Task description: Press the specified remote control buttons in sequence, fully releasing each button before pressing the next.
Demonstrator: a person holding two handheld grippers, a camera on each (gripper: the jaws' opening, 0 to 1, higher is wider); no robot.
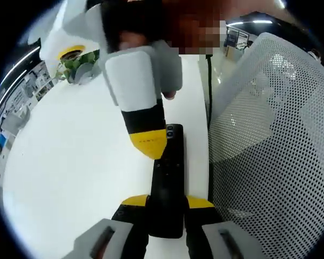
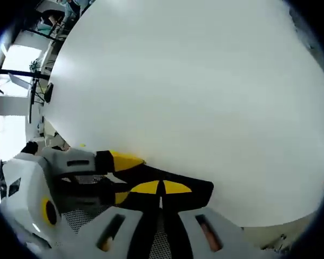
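Slim black remote control (image 1: 167,181) lies on the white table (image 1: 81,162), long axis running away from the left gripper (image 1: 166,208), whose jaws clamp its near end. Right gripper (image 1: 151,145), jaws together, descends with yellow tips on the buttons. White mesh chair back (image 1: 270,135) stands alongside.

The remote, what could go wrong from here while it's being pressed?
The remote lies close to the table edge beside a mesh chair; a hard push might slide it off. The right gripper tip looks wide against the buttons, so it may catch two. The left gripper could lose its hold.
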